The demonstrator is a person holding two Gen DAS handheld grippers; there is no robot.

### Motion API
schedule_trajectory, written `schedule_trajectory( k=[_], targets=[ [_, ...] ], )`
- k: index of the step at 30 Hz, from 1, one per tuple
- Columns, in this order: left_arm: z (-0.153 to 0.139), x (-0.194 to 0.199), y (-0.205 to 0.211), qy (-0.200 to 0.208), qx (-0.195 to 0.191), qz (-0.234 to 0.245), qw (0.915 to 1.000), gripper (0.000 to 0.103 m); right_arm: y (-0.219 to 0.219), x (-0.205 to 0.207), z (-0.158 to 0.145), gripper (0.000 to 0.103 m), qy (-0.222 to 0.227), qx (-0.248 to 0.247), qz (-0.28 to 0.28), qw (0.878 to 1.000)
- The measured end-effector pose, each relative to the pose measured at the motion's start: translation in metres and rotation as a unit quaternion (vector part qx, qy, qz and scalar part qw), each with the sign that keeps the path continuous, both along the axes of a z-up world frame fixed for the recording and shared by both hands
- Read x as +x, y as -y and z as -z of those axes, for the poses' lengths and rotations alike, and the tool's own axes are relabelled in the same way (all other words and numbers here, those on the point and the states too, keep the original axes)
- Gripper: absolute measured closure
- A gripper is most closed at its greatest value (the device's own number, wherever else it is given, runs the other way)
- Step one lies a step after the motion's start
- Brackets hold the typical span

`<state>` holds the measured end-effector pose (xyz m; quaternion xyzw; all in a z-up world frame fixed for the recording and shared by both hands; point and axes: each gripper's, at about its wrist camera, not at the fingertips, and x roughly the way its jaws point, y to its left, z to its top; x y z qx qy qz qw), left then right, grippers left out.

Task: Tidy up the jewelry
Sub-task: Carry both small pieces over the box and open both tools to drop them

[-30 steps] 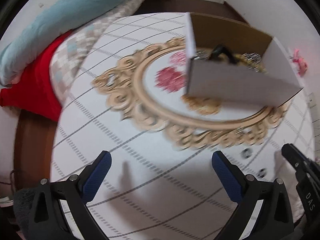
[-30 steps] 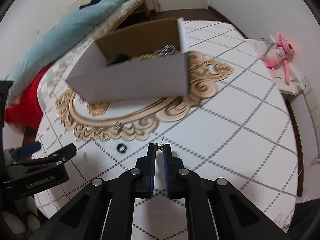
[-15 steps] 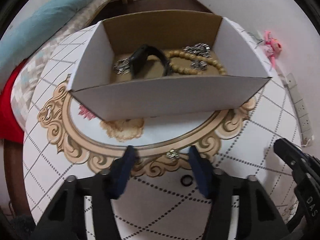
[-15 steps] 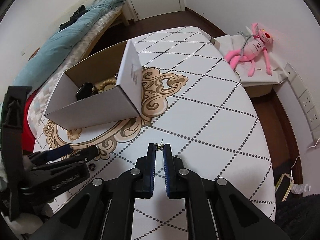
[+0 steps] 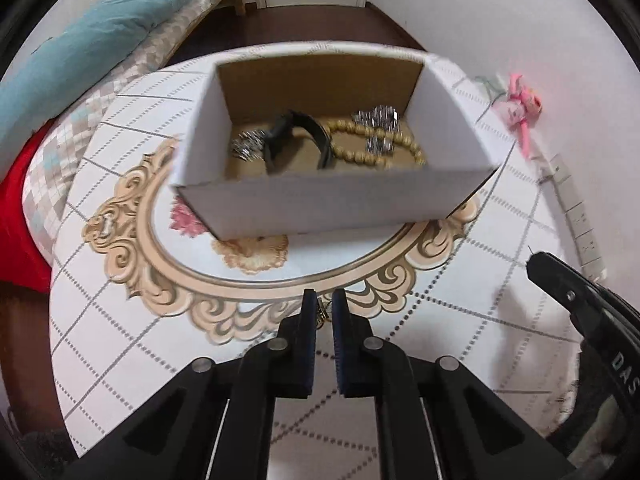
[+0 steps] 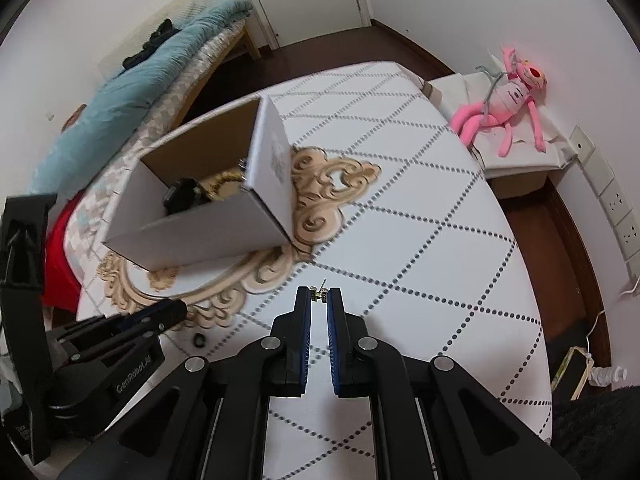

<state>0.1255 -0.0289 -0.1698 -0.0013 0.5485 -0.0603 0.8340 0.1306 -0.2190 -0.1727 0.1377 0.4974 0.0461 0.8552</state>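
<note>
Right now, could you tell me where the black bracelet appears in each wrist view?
Left wrist view: black bracelet stands mid-box, left of the wooden beads.
Right wrist view: black bracelet shows above the box's near wall, left of centre.
Shared landmark: the cardboard box.

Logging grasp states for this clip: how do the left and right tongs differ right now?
The left tongs pinch a small gold-toned piece low over the tablecloth's scroll border; the right tongs pinch a small stud earring with its pin pointing up, over the dotted diamond pattern. The left face the cardboard box squarely; the right see its corner. Both are shut.
</note>
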Motion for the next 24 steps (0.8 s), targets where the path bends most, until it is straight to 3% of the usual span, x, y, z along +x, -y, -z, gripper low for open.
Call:
schedule_trajectory(
  k=[6,10,15,24],
  targets=[
    [-0.064,0.012,-0.031,0.035,-0.064,-0.02,0.9972,0.098,-0.011,0.014,-0.047,0.095,0.038,0.031,-0.027,0.998],
    [-0.092,0.036,-0.04,0.061,-0.062,-0.026,0.9959,0.098,-0.022,0.039,-0.064,0.095,0.047,0.045,-0.053,0.997],
    [-0.088,0.067,-0.048,0.047,-0.057,-0.03,0.9968,0.098,-0.036,0.075,-0.066,0.095,0.031,0.037,-0.074,0.996],
    [-0.064,0.13,-0.059,-0.018,-0.039,-0.053,0.9977,0.094,-0.055,0.161,-0.033,0.094,-0.067,0.034,-0.119,0.99]
  ],
)
